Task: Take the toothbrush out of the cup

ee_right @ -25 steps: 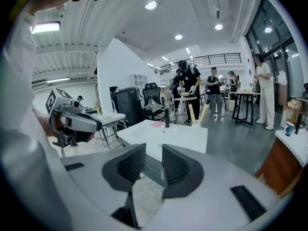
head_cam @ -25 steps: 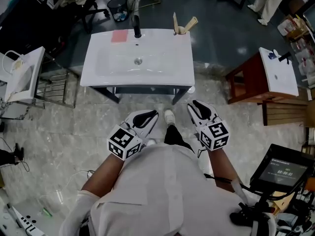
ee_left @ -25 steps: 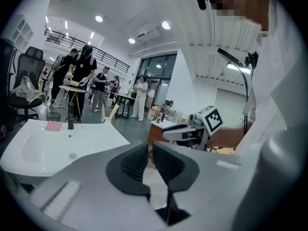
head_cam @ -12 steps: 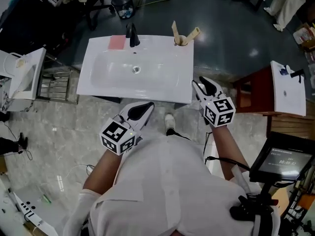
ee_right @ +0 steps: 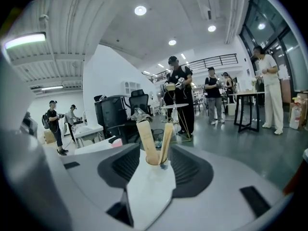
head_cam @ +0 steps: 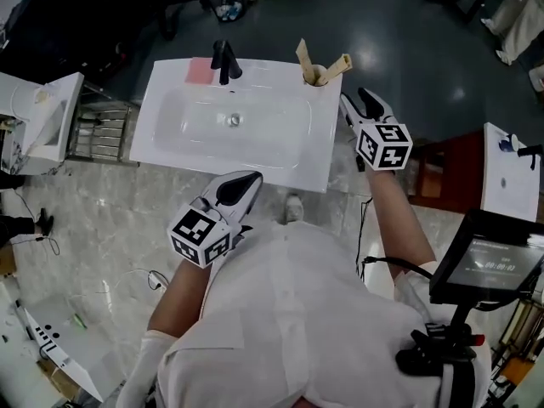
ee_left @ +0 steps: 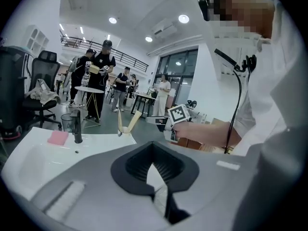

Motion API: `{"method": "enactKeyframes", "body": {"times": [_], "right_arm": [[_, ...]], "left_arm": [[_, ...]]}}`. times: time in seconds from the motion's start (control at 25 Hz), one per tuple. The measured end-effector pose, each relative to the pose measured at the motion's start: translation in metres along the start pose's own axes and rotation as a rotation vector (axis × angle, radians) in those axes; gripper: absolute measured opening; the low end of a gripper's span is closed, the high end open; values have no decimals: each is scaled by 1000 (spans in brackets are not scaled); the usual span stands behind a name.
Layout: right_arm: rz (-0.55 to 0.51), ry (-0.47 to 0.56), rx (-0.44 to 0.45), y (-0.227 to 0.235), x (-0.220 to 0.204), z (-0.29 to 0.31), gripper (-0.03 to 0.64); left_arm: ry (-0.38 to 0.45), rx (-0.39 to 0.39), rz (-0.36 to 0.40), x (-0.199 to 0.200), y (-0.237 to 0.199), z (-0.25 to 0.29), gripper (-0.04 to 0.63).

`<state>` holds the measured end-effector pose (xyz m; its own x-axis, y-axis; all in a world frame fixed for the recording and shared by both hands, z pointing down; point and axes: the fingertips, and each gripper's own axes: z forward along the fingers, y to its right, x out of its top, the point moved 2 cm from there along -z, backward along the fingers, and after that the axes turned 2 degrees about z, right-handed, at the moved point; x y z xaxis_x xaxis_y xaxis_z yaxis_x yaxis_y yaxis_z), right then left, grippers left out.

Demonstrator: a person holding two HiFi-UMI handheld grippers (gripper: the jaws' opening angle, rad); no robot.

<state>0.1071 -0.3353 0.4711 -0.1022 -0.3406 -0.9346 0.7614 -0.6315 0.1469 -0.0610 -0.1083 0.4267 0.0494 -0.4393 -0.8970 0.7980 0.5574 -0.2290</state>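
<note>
A small cup (head_cam: 316, 76) stands on the far right corner of the white sink (head_cam: 272, 147). Two pale wooden-handled toothbrushes (head_cam: 303, 57) lean out of it to either side. My right gripper (head_cam: 357, 100) hovers just right of that corner, pointing at the cup and apart from it. Its jaws have just been opening and stand open with nothing between them. In the right gripper view the cup (ee_right: 155, 171) and toothbrushes (ee_right: 147, 146) sit straight ahead of the right gripper (ee_right: 156, 167). My left gripper (head_cam: 252, 178) is shut and empty at the sink's near edge. From the left gripper (ee_left: 154, 150) the cup (ee_left: 126, 131) shows far off.
A black tap (head_cam: 223, 58) and a pink block (head_cam: 200, 69) stand at the sink's back edge. A smaller white basin (head_cam: 42, 113) is at the left. A red-brown cabinet with a basin (head_cam: 506, 172) and a screen on a stand (head_cam: 486, 266) are at the right. People stand in the background.
Both grippers have moved forward from the person's body to the sink. The right one went further, to the far right corner, and its jaws have spread. The left stayed shut.
</note>
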Motion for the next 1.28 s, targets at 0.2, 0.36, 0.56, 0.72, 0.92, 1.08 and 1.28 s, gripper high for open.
{"method": "enactKeyframes", "body": {"times": [0.2,0.36,0.56,0.72,0.92,1.08,1.28], "right_arm": [[20,1,12,21,10,35,176],[60,1,38,34,12,65,178],[79,-7,59,43,10,85,176],[59,-18,63,41,7,89,174],[59,-29,66,40,2,89,66],[48,-29,57,37,3,87,51],[31,-29,41,36,8,85,40]], "left_arm": [[16,17,-21,16,-6,14,6],[9,50,-17,25,-24,22,6],[10,89,-33,26,-36,23,6],[0,106,-38,22,-39,20,6],[-5,98,-41,20,-40,24,6],[-7,85,-35,23,-39,25,6],[-4,78,-39,26,-41,24,6]]}}
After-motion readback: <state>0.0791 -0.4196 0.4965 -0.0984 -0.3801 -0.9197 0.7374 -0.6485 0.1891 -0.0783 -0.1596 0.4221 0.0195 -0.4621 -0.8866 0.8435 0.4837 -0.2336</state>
